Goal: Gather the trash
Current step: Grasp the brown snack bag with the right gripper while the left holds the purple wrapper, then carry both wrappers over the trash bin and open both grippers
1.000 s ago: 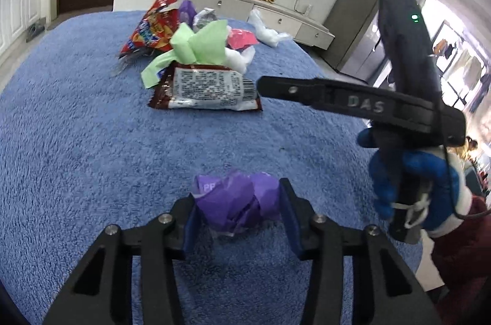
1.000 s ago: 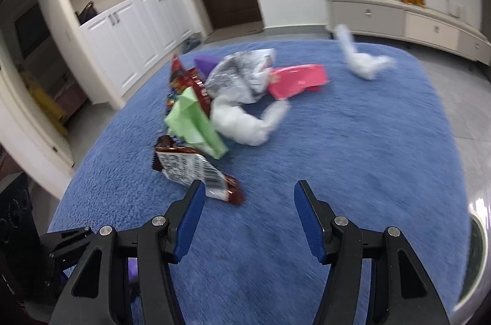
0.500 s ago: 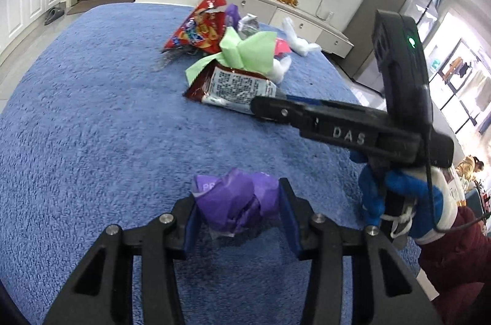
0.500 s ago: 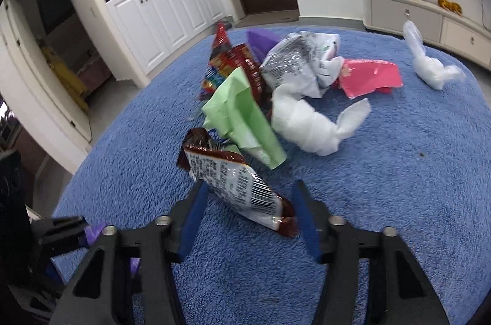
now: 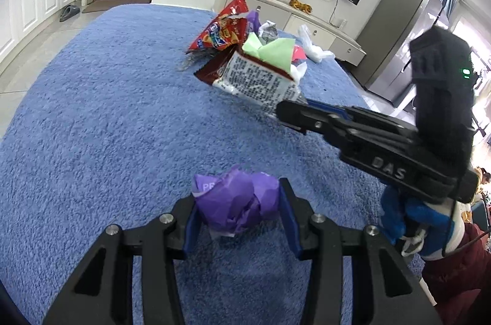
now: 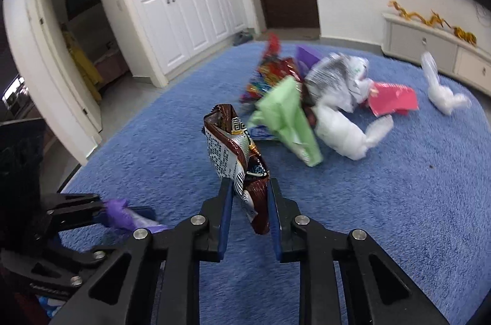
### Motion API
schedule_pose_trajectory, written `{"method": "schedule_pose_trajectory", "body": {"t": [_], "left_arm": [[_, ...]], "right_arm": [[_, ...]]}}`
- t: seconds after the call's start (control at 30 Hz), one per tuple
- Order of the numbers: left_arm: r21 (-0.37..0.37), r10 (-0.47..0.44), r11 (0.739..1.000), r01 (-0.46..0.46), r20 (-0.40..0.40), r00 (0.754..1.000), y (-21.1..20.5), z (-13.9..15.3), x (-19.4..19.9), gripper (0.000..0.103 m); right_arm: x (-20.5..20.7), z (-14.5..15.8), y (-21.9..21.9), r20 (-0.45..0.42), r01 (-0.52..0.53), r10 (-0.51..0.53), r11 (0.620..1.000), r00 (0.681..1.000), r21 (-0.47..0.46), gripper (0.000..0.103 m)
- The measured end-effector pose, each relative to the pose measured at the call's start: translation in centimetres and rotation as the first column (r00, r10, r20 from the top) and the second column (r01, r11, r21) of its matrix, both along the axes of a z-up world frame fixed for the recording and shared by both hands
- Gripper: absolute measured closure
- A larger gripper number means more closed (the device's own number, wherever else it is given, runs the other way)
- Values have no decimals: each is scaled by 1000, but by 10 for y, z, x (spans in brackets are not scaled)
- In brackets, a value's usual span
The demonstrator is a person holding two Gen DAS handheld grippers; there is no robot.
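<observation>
1. Two grippers were both loaded: the left gripper (image 5: 237, 213) had its blue pads pressed against either side of a crumpled purple wrapper (image 5: 236, 210), which sat low over the blue shaggy carpet (image 5: 107, 125).
2. Over on the other side, the right gripper (image 6: 250, 204) was clamped on the lower end of a brown snack packet (image 6: 237, 159), its fingers (image 6: 225, 211) nearly together with only the crushed foil between them.
3. That packet stood tilted up out of the jaws, white printed panel facing left, its torn top curling open; in the left wrist view the same packet (image 5: 254, 78) hung off the tip of the right gripper (image 5: 294, 113), raised clear of the carpet.
4. Behind it lay the rest of the pile: a light green paper wrapper (image 6: 287, 118), just beside a knotted white plastic bag (image 6: 346, 135) on its right.
5. Farther back, a red snack bag (image 6: 271, 70) leaned against a silver crumpled packet (image 6: 337, 79), with a pink wrapper (image 6: 392, 99) flat on the carpet to the right of them.
6. One more white plastic bag (image 6: 440, 89) sat apart near the far right edge of the carpet, close to the white TV cabinet (image 6: 429, 46).
7. From the right wrist view, the left gripper (image 6: 104, 210) showed at lower left with the purple wrapper (image 6: 119, 213) between its tips.
8. A blue-gloved hand (image 5: 411, 217) gripped the right gripper's handle in the left wrist view.
</observation>
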State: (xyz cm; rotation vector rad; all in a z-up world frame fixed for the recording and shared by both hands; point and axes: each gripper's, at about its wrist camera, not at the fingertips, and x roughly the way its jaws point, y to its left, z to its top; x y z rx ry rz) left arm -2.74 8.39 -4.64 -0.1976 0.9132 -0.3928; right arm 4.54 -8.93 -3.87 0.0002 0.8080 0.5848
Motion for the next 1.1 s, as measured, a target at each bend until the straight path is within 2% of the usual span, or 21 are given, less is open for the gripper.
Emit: {"method": "schedule_pose_trajectory", "body": {"t": [0.17, 0.33, 0.43, 0.6, 0.77, 0.9, 1.1], "left_arm": [[7, 30, 1000, -30, 16, 999, 5, 9, -9, 60], [-4, 35, 999, -35, 31, 999, -3, 23, -5, 60], [23, 6, 1000, -8, 66, 998, -25, 37, 7, 60], [63, -90, 994, 85, 92, 992, -79, 51, 33, 60], [97, -218, 973, 209, 99, 971, -149, 59, 50, 60], [110, -326, 942, 317, 78, 942, -218, 61, 60, 60], [152, -455, 882, 445, 32, 890, -320, 50, 80, 60]], "right_arm": [[-16, 18, 0, 53, -10, 8, 999, 999, 35, 82], [-27, 31, -22, 90, 34, -41, 996, 995, 76, 82], [-31, 37, -43, 103, 81, -91, 992, 990, 93, 82], [-39, 47, -103, 120, 225, -241, 965, 963, 132, 82], [-53, 49, -178, 124, 381, -405, 907, 906, 178, 82], [-68, 42, -240, 112, 503, -531, 839, 840, 209, 82], [-99, 10, -337, 25, 685, -711, 686, 703, 245, 82]]}}
